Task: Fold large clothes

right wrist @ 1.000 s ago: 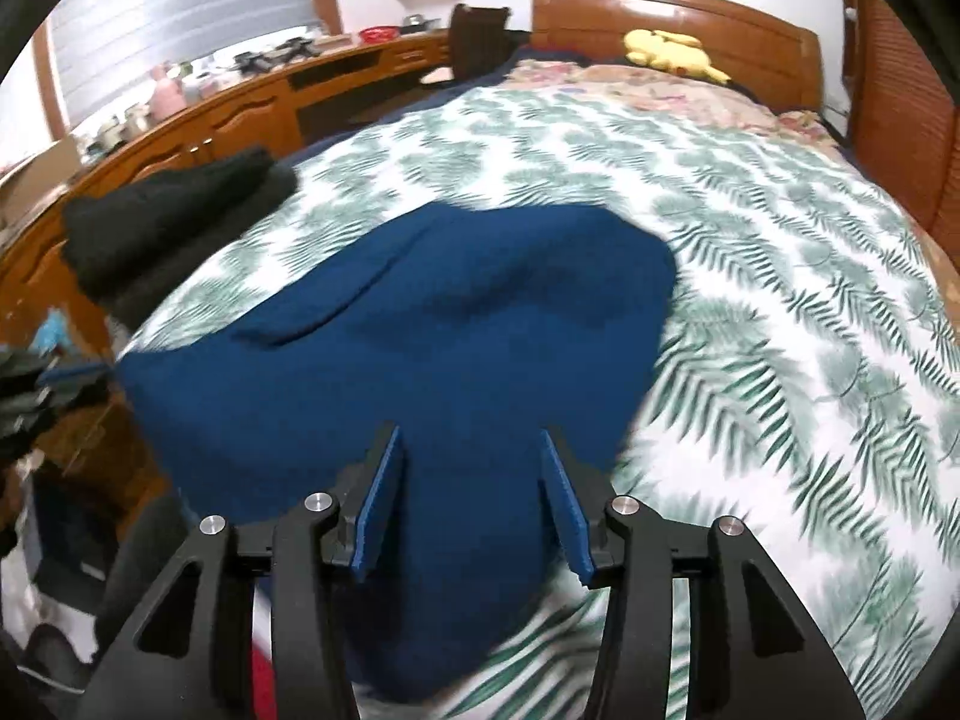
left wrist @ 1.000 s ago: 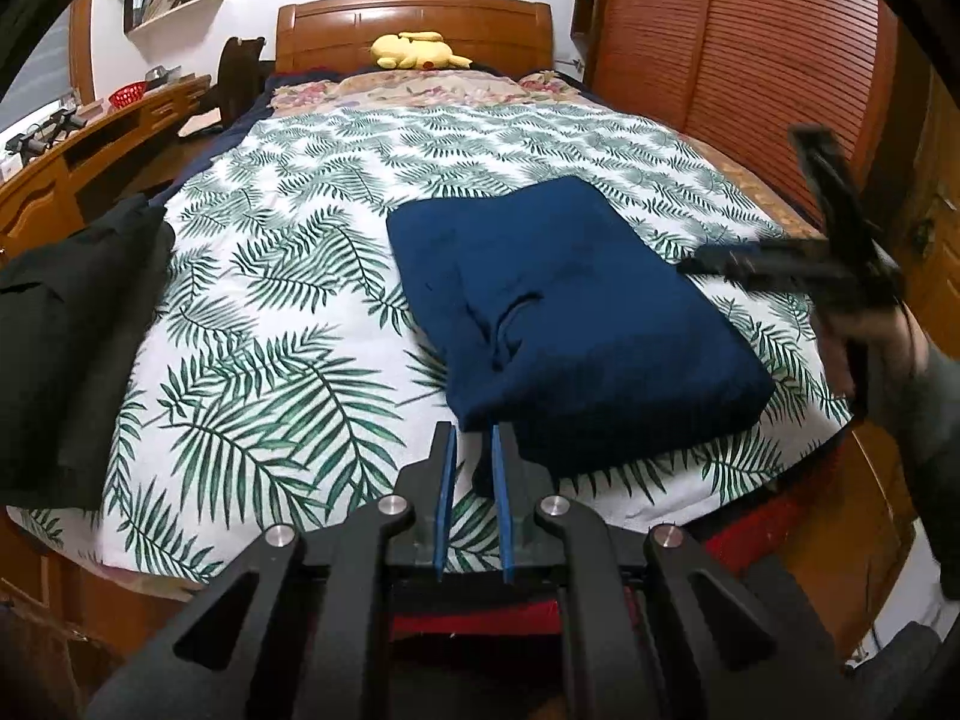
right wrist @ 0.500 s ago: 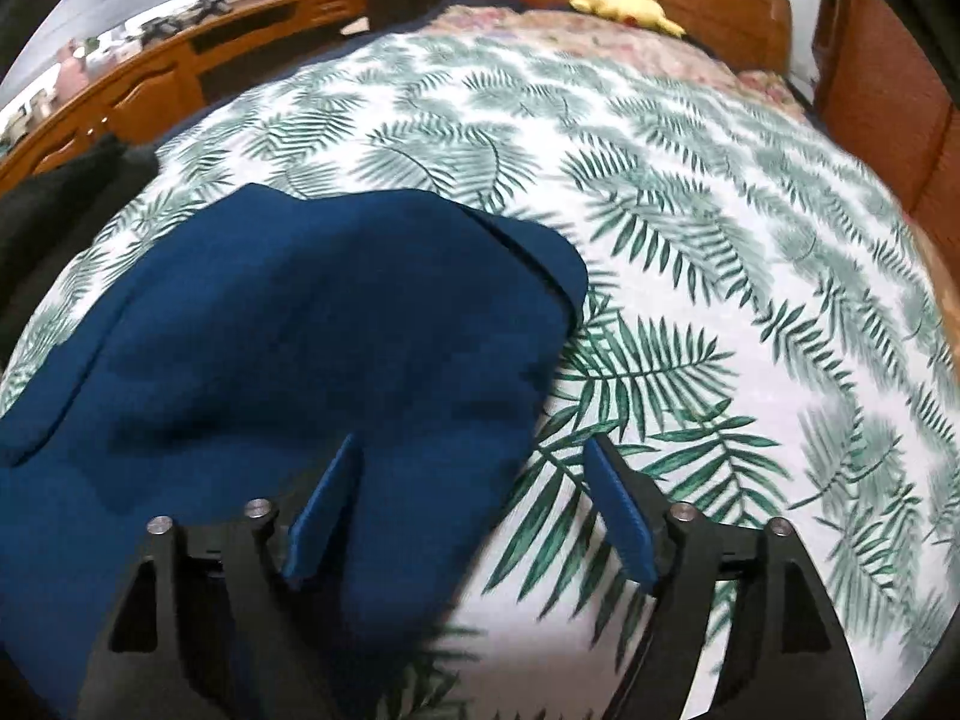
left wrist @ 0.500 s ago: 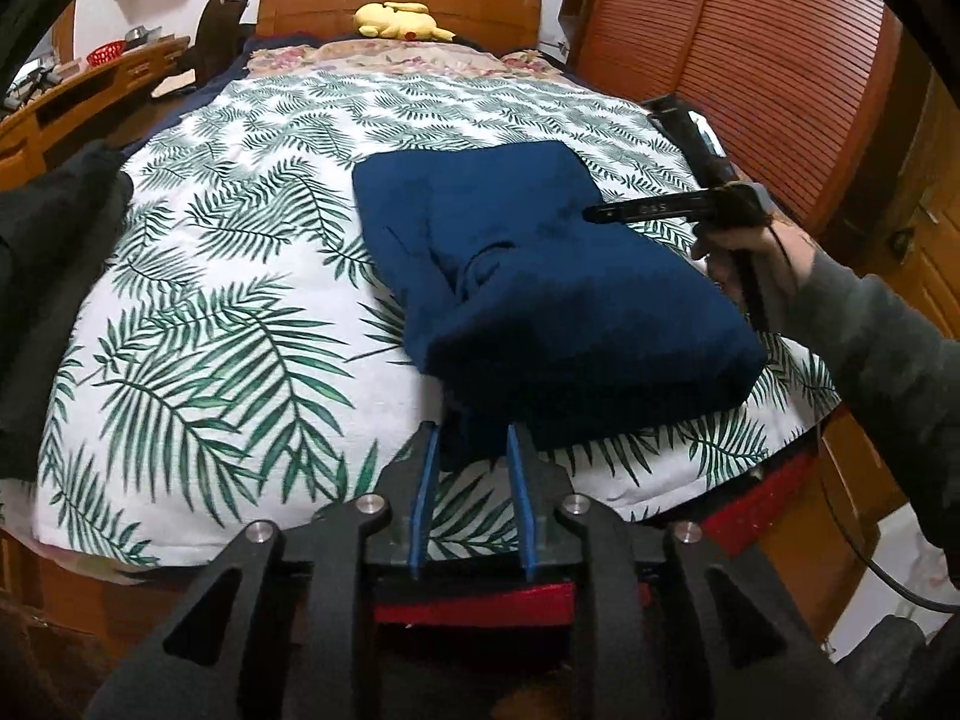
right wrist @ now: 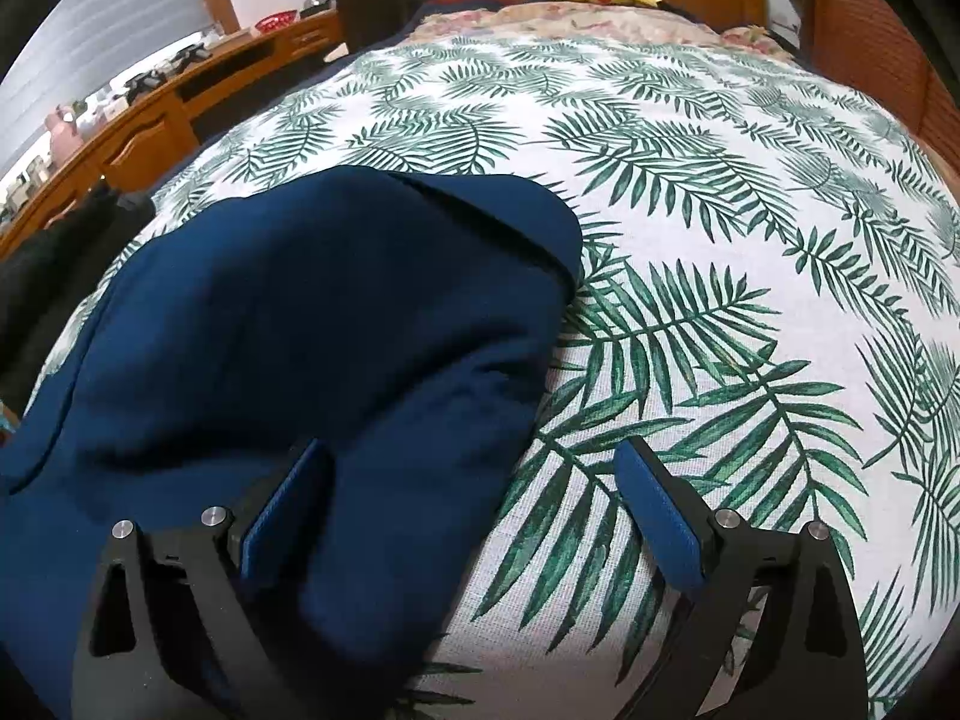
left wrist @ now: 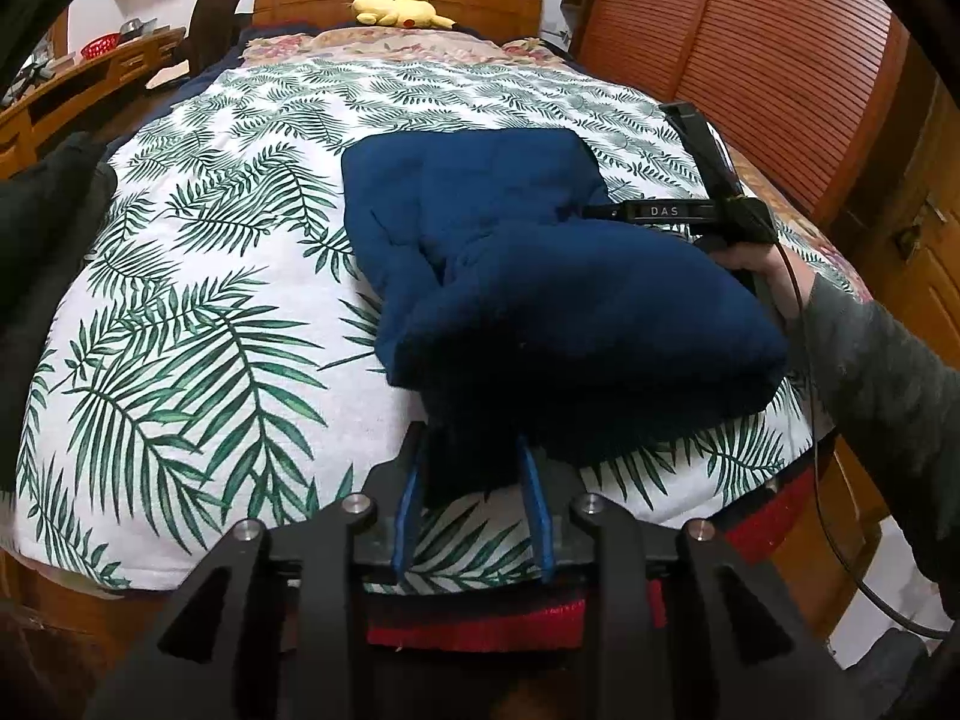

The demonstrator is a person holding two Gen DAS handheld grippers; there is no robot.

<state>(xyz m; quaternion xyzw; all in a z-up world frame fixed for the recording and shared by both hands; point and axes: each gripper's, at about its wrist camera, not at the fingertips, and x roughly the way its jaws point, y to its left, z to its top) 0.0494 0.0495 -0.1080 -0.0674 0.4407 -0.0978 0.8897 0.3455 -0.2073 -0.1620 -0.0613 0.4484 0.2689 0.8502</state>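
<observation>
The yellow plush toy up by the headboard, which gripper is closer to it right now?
Right. The right gripper reaches over the blue garment mid-bed; the left gripper sits at the foot edge, farthest from the yellow plush.

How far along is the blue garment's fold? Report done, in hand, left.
Done: the blue garment lies folded into a thick bundle on the bed. In hand: the left tongs straddle its near hem, grip unclear; the right tongs hang wide open over its right edge, holding nothing. Left: the near end bulges, so probably flattening or another fold.
</observation>
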